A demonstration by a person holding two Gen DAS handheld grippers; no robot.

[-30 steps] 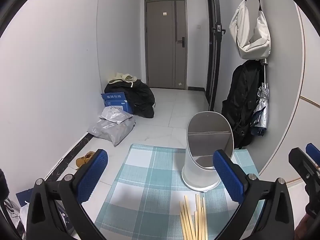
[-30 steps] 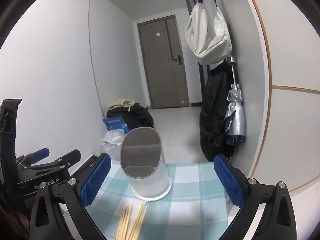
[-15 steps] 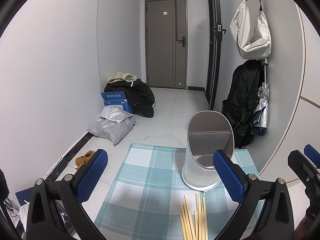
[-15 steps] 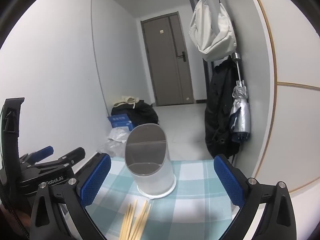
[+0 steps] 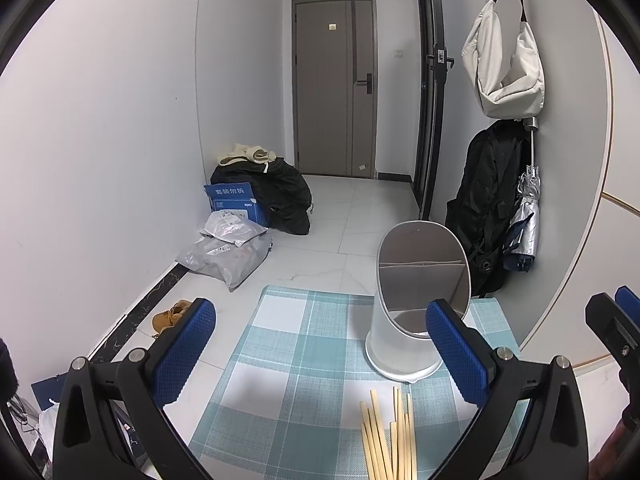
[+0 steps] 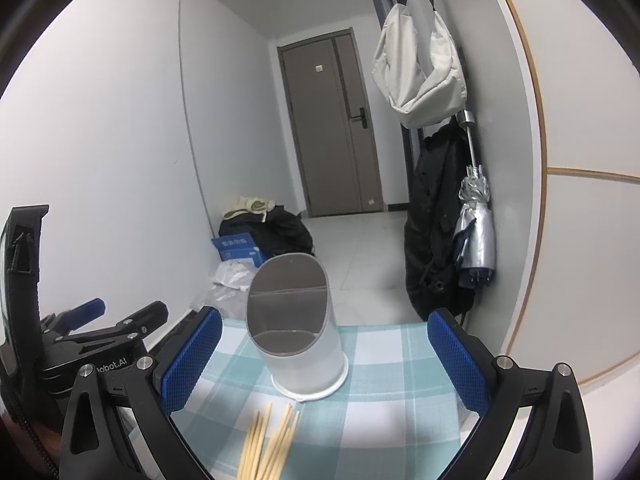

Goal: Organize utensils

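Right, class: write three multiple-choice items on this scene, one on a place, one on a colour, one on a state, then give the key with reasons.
1. Where do the chopsticks lie?
A. Inside the holder
B. On the checked mat, in front of the holder
C. On the floor

2. What colour are the gripper pads?
A. Blue
B. Red
C. Green

3. How is the left gripper?
A. Shut on a chopstick
B. Shut, empty
C. Open, empty

Key: B, they rest on the mat before the utensil holder; A, both pads are blue; C, fingers wide apart, nothing between.
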